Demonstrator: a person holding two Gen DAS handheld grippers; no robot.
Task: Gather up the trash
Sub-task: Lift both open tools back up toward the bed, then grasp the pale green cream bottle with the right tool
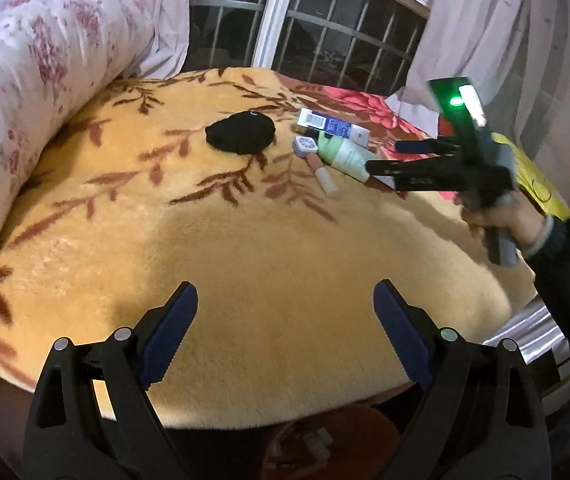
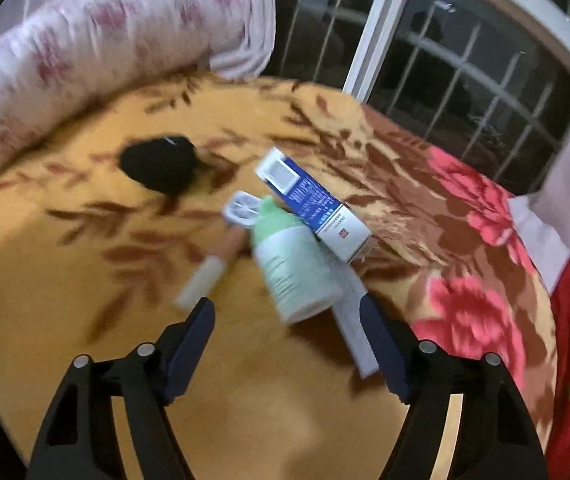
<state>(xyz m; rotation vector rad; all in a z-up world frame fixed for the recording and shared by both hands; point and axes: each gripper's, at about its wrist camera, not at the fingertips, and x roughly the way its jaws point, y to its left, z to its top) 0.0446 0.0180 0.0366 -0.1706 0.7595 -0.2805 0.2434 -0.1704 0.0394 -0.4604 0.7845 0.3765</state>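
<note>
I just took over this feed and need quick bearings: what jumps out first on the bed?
A small cluster of items lies mid-bed on the yellow leaf-patterned blanket: a pale green tube, a blue-and-white carton and a slim white stick. Left of them sits a black bundle. The right hand-held gripper, jaws open and empty, points at the tube; the left hand-held gripper is open over bare blanket.

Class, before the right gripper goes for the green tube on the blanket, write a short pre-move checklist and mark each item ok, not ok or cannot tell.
1. Right gripper empty, jaws apart: ok.
2. Green tube in view ahead of it: ok.
3. Tube free of neighbours: not ok, blue box lies against it.
4. Left gripper out of the way: ok.
5. Trash bin position: cannot tell, dark below the blanket edge.
</note>
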